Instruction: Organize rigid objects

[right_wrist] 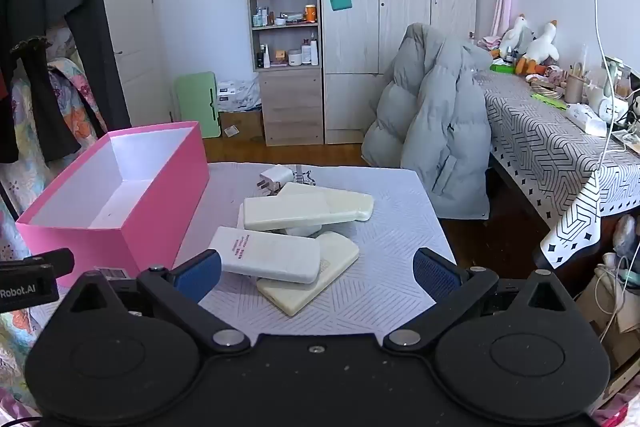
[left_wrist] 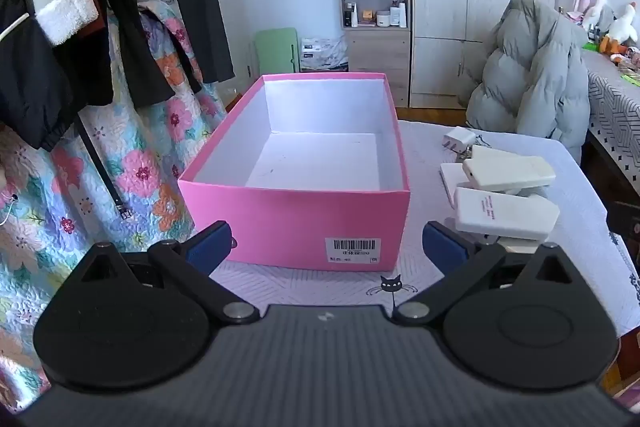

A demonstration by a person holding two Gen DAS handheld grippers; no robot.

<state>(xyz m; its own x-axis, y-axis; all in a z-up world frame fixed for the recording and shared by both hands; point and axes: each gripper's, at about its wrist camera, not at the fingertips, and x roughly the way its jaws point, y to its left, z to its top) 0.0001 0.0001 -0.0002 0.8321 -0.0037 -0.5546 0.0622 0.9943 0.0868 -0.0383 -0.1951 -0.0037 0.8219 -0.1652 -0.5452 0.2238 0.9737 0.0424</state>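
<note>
An open pink box point(left_wrist: 296, 215) with a white, empty inside stands on the table; it also shows at the left of the right wrist view point(right_wrist: 156, 203). A pile of white flat rectangular cases point(right_wrist: 280, 251) lies right of the box, also in the left wrist view point(left_wrist: 508, 187). A white plug adapter point(right_wrist: 274, 177) lies behind the pile. My left gripper point(left_wrist: 326, 247) is open and empty, just before the box's near wall. My right gripper point(right_wrist: 316, 273) is open and empty, its fingers either side of the pile's near end.
The table has a pale patterned cloth point(right_wrist: 384, 287). A grey puffer jacket point(right_wrist: 432, 131) hangs on a chair behind the table. Hanging clothes and a floral quilt point(left_wrist: 132, 163) are at the left. A patterned desk point(right_wrist: 552, 147) stands at the right.
</note>
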